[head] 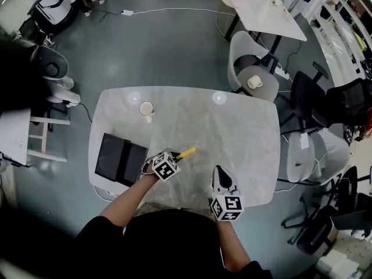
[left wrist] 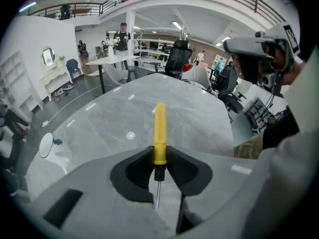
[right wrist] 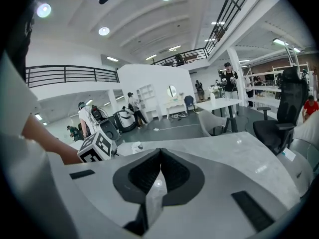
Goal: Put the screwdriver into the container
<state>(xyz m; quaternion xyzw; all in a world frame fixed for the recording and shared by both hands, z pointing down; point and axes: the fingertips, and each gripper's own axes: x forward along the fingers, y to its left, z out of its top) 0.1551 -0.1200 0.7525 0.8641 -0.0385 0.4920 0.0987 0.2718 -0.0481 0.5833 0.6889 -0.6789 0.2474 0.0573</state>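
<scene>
A screwdriver (head: 187,153) with a yellow handle (left wrist: 160,128) and a thin metal shaft is held in my left gripper (head: 176,158). The jaws press on the lower end of the handle, the shaft points back toward the camera, and the handle sticks out over the marble table (head: 232,132). The black container (head: 119,158) lies at the table's left front corner, just left of that gripper. My right gripper (head: 220,172) is near the table's front edge. In the right gripper view its jaws (right wrist: 159,152) meet with nothing between them.
A white cup (head: 146,108) stands on the table behind the container. White and black chairs (head: 253,68) crowd the table's right side. A second white table (head: 264,10) is farther back. My left gripper's marker cube (right wrist: 96,147) shows in the right gripper view.
</scene>
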